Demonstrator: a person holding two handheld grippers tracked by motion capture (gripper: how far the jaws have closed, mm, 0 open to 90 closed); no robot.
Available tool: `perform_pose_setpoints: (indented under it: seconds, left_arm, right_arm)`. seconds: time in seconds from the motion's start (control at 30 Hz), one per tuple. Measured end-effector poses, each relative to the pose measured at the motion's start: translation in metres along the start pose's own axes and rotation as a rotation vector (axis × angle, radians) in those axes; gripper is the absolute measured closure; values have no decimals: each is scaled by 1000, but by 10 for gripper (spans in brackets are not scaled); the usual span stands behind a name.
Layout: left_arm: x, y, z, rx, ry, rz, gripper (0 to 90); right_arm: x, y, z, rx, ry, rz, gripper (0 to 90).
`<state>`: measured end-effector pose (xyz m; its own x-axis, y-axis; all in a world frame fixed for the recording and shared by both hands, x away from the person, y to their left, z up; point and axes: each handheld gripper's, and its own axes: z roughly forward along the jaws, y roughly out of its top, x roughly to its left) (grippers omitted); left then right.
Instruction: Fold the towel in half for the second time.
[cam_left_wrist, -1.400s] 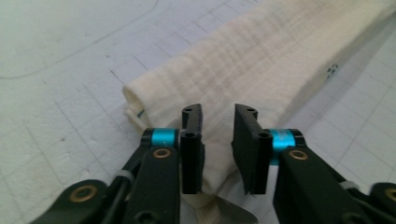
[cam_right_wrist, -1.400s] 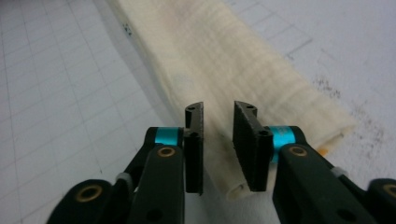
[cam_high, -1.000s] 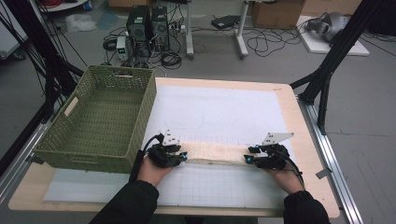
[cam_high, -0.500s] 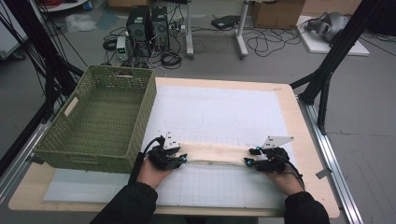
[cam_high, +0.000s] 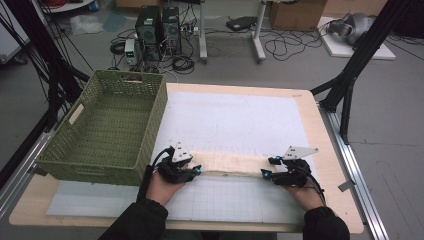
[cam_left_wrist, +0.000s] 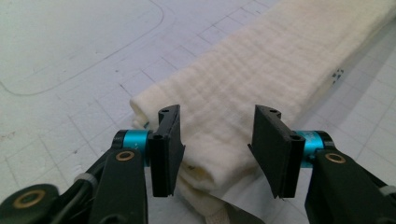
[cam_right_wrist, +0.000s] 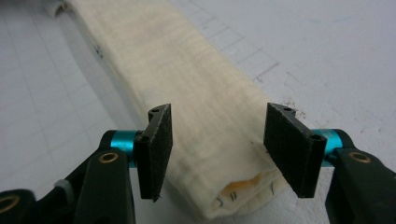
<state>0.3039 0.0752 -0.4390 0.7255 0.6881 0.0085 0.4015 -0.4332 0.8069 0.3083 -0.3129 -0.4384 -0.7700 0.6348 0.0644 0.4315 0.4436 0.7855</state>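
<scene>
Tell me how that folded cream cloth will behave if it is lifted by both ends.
The folded cream cloth looks soft and layered, so it would probably sag in the middle. Its loose folds at the end in the left gripper view may slip apart. It seems light and unlikely to roll, lying flat on the gridded mat.

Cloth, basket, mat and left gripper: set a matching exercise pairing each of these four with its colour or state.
Things:
1. cloth
2. basket
3. mat
4. left gripper

Descriptions:
A. green, woven
B. white, gridded
C. cream, folded into a long strip
D. open astride the cloth's end

Pairs: 1-C, 2-A, 3-B, 4-D
</scene>
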Motion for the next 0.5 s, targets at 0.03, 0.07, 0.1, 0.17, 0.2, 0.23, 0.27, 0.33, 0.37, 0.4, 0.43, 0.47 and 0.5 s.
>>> perform_pose_setpoints:
  seconds: [0.03,0.07,0.1,0.17,0.2,0.23,0.27,0.33,0.37,0.4,0.43,0.47,0.5]
  left_arm:
    - [0,0,0,-7,-6,-3,500]
    - [0,1,-1,-9,-5,-2,492]
    - [0,1,-1,-11,-2,1,481]
    - [-1,1,-1,-13,-3,-4,464]
    - [-1,1,-2,-14,-1,-2,460]
    - [-1,1,-2,-15,-1,3,460]
    - [-1,1,-2,-23,-1,0,459]
    - [-2,2,-2,-22,-1,0,455]
    - [-2,2,-2,-21,-3,3,453]
    - [-3,2,-2,-21,-5,3,453]
    - [-3,2,-2,-21,-7,5,452]
    - [-4,2,-2,-25,-7,3,452]
    - [-4,3,-2,-24,-9,5,452]
  right_arm:
    - [0,0,-2,-7,-9,5,389]
    - [-1,0,-3,-12,-18,9,376]
    - [-2,0,-3,-12,-21,18,374]
    - [-4,0,-3,-10,-22,28,367]
    - [-4,0,-3,-6,-26,32,364]
    - [-4,-1,-3,-4,-26,30,364]
    - [-4,-1,-3,-7,-27,25,363]
    - [-4,0,-3,-4,-34,20,362]
    - [-4,0,-3,-4,-36,16,361]
    - [-3,-1,-3,-5,-35,15,361]
    - [-3,0,-4,-2,-35,18,360]
    - [-3,-1,-4,-6,-36,18,359]
    - [-4,-1,-5,-7,-38,20,357]
